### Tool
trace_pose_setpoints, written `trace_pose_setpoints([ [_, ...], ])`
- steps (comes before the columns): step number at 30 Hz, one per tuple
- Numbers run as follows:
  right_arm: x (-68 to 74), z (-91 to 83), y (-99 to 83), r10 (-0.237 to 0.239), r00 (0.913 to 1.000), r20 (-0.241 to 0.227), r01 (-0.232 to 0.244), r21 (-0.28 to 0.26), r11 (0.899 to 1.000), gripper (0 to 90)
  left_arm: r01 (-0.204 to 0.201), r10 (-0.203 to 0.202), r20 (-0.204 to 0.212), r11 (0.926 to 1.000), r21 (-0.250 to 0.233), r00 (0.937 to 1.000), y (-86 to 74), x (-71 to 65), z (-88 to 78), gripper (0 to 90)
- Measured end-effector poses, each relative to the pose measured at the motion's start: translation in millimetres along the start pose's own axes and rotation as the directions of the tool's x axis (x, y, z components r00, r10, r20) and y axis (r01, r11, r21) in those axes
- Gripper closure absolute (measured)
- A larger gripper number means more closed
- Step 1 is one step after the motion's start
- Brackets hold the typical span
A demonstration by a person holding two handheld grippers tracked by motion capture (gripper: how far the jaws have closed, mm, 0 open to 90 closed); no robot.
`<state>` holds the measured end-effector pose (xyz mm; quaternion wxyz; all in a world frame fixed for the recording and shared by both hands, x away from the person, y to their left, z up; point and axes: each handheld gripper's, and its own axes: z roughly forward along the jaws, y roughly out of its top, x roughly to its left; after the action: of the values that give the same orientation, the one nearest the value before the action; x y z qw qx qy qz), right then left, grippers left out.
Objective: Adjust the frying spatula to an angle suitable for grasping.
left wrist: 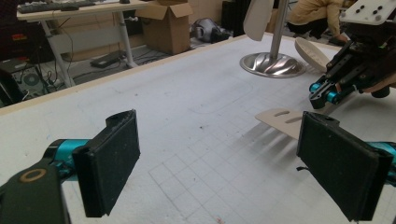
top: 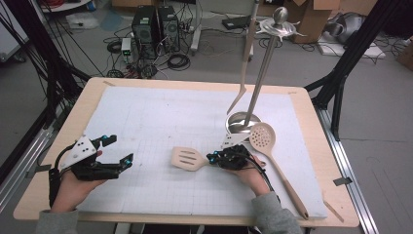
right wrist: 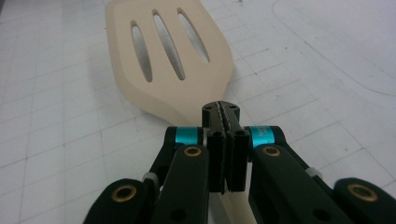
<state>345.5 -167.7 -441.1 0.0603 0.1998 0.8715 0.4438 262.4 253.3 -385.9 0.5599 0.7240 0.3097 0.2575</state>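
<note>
A pale wooden slotted spatula (top: 188, 158) points left at the middle of the white gridded mat (top: 160, 117). My right gripper (top: 212, 157) is shut on its handle just behind the blade. In the right gripper view the jaws (right wrist: 223, 114) meet over the neck of the slotted spatula (right wrist: 168, 60), and the handle runs back under them. The left gripper view shows that blade (left wrist: 280, 119) casting a shadow on the mat, with the right gripper (left wrist: 322, 95) behind it. My left gripper (top: 118, 149) rests open at the left of the mat, nothing between its pads (left wrist: 112, 158).
A steel utensil stand (top: 242, 123) rises at the back right, with a wooden utensil (top: 243, 73) hanging from its top. A perforated wooden skimmer (top: 263, 137) lies beside the stand's base, its long handle running toward the front right corner. The table's wooden edge (top: 311, 122) frames the mat.
</note>
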Motion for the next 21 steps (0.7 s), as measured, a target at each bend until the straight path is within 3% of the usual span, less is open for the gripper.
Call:
trace_pose_setpoints([
  [15,-5.7,15.6,5.2,0.035,0.9985,0.043,-0.038,0.069,0.997,89.8,-0.005,0.005,0.000,1.0000,0.002,1.0000,0.1,-0.7,-0.5,13.7],
  [21,-2.8,15.8,5.7,0.051,0.9970,0.058,-0.055,0.072,0.996,90.0,-0.004,0.004,0.006,1.0000,0.005,1.0000,-0.4,-1.9,0.9,13.7],
])
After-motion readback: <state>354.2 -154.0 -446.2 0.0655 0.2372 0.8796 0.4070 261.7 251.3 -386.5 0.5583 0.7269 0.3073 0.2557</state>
